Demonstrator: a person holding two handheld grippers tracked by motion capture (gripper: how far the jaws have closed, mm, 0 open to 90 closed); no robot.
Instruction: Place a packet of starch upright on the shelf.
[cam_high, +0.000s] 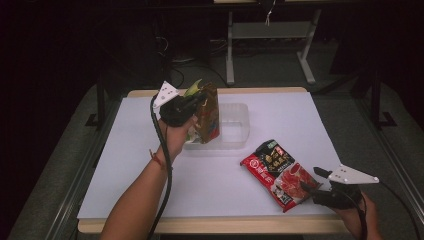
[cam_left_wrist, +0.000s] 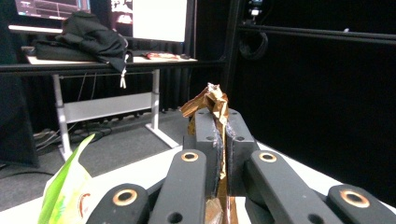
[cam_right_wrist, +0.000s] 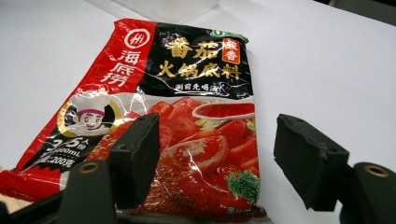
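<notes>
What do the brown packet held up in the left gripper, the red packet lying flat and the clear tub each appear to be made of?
Brown packet: thin, foil-like film, judging by the crumpled, creased top between the pads.
Red packet: glossy printed plastic film, with glare and fine wrinkles.
Clear tub: likely rigid see-through plastic, since the table shows through its walls.

Counted: brown packets (cam_high: 208, 114) 1 | green packets (cam_high: 193, 88) 1 | red sauce packets (cam_high: 278, 173) 1 | clear plastic containers (cam_high: 239, 125) 1 | tables (cam_high: 140, 165) 1
</notes>
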